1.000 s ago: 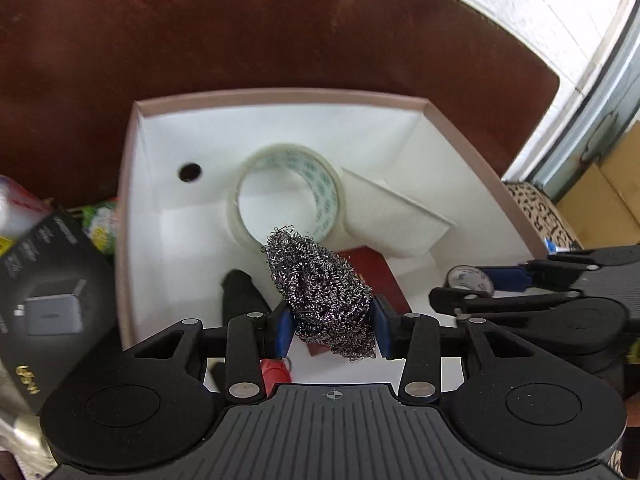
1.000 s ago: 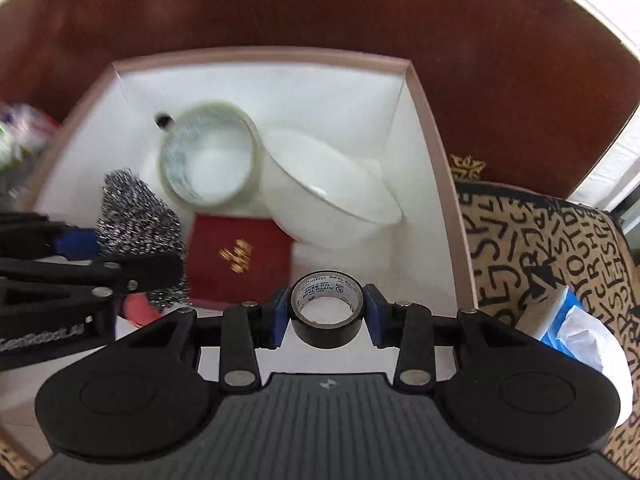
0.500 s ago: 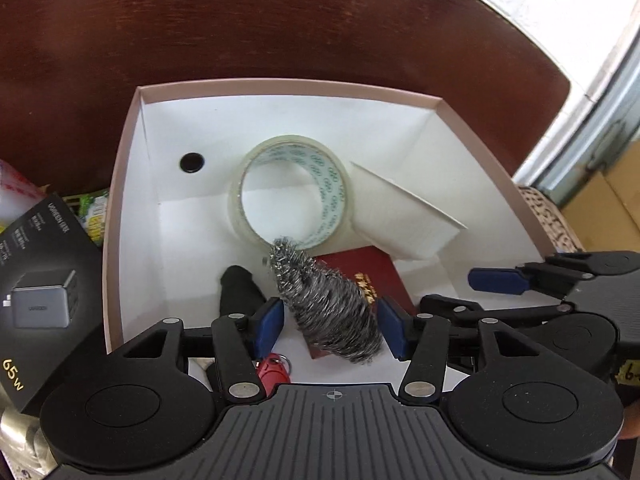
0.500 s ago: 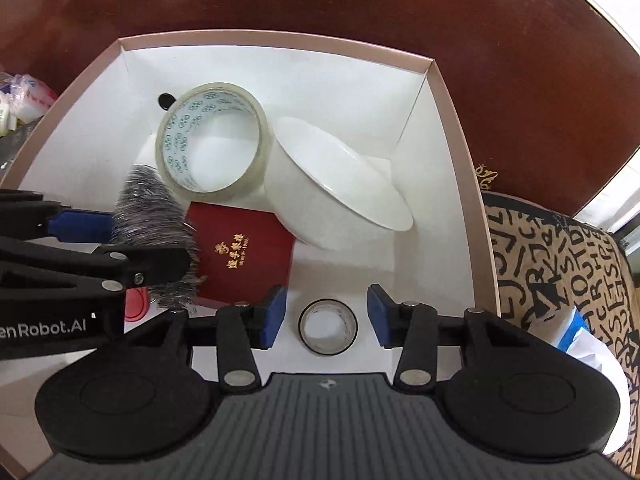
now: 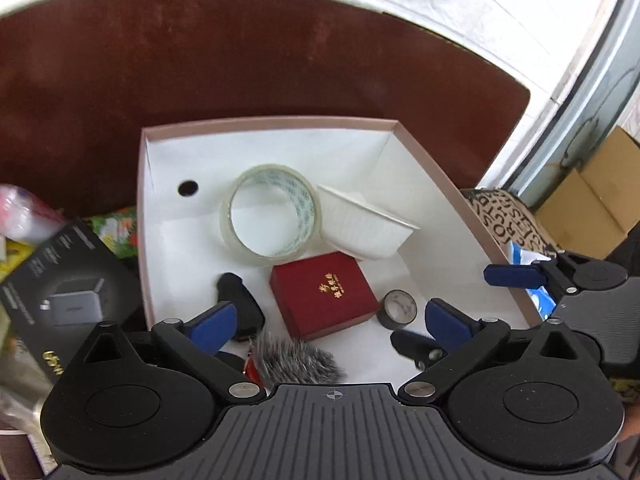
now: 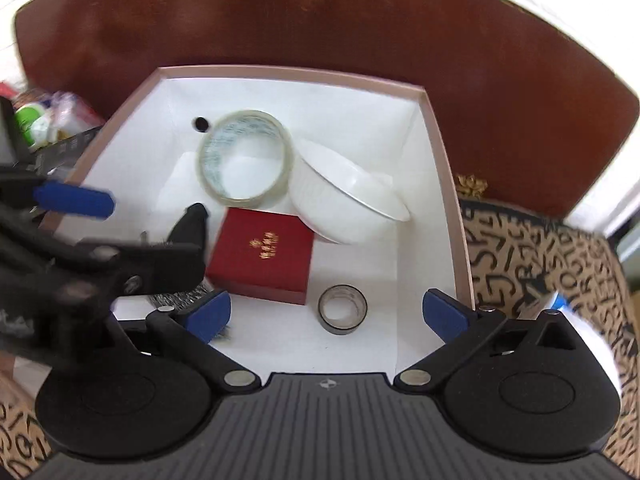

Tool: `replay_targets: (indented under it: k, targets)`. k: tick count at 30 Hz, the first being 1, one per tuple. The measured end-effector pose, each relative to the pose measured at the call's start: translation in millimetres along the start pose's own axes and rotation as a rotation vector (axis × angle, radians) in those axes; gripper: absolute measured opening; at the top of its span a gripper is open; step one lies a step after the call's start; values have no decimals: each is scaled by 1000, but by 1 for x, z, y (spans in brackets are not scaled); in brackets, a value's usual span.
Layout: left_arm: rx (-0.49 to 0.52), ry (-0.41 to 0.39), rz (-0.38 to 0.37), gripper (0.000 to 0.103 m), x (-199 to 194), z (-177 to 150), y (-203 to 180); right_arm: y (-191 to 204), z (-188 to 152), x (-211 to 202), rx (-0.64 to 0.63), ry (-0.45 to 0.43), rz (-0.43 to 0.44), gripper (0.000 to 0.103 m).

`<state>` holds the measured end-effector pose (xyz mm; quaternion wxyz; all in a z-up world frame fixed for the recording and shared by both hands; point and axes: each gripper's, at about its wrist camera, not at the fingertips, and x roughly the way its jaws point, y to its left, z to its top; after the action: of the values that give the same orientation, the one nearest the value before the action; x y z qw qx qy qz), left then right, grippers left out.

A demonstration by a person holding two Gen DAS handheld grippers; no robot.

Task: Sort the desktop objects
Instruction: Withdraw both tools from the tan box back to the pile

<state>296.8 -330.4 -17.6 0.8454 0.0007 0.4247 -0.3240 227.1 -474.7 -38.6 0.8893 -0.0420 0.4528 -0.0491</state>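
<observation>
Both grippers gape empty: wiry steel scourer (image 5: 298, 362) under left gripper (image 5: 332, 322), glossy black tape ring (image 6: 342, 309) probably just ahead of right gripper (image 6: 336, 314).

Wiry metal scourer (image 5: 298, 360), glossy clear tape roll (image 5: 271, 216), matt white cardboard box (image 5: 272, 122), polished wood table (image 5: 240, 52)

Box (image 5: 432, 172) sits on the table (image 5: 240, 60), packaging carton (image 5: 60, 292) just outside its left wall. Inside: large tape roll (image 5: 270, 210) toward the back, tilted, bowl (image 5: 364, 226) touching it on the right, also tilted. Booklet case (image 5: 324, 294) in front of both, centre floor. Small tape roll (image 5: 398, 308) right of the case, near it. Steel wool (image 5: 298, 362) at the front, left of centre, ahead of the case. Patterned cloth (image 6: 532, 264) lies outside the right wall.
</observation>
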Motion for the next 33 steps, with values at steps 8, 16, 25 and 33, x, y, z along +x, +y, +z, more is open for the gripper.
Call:
replay_targets:
  k: [8, 16, 25, 33]
  targets:
    - [-2, -16, 14, 103, -33, -19, 4, 28, -8, -19, -41, -9, -5, 102]
    - [-13, -89, 21, 103, -90, -52, 16, 74, -18, -65, -22, -81, -8, 102]
    - [-42, -266, 9, 103, -186, -138, 45, 154, -70, -134, 35, -312, 99, 103]
    - [-59, -344, 75, 103, -233, -235, 75, 232, -136, -150, 9, -390, 106, 103]
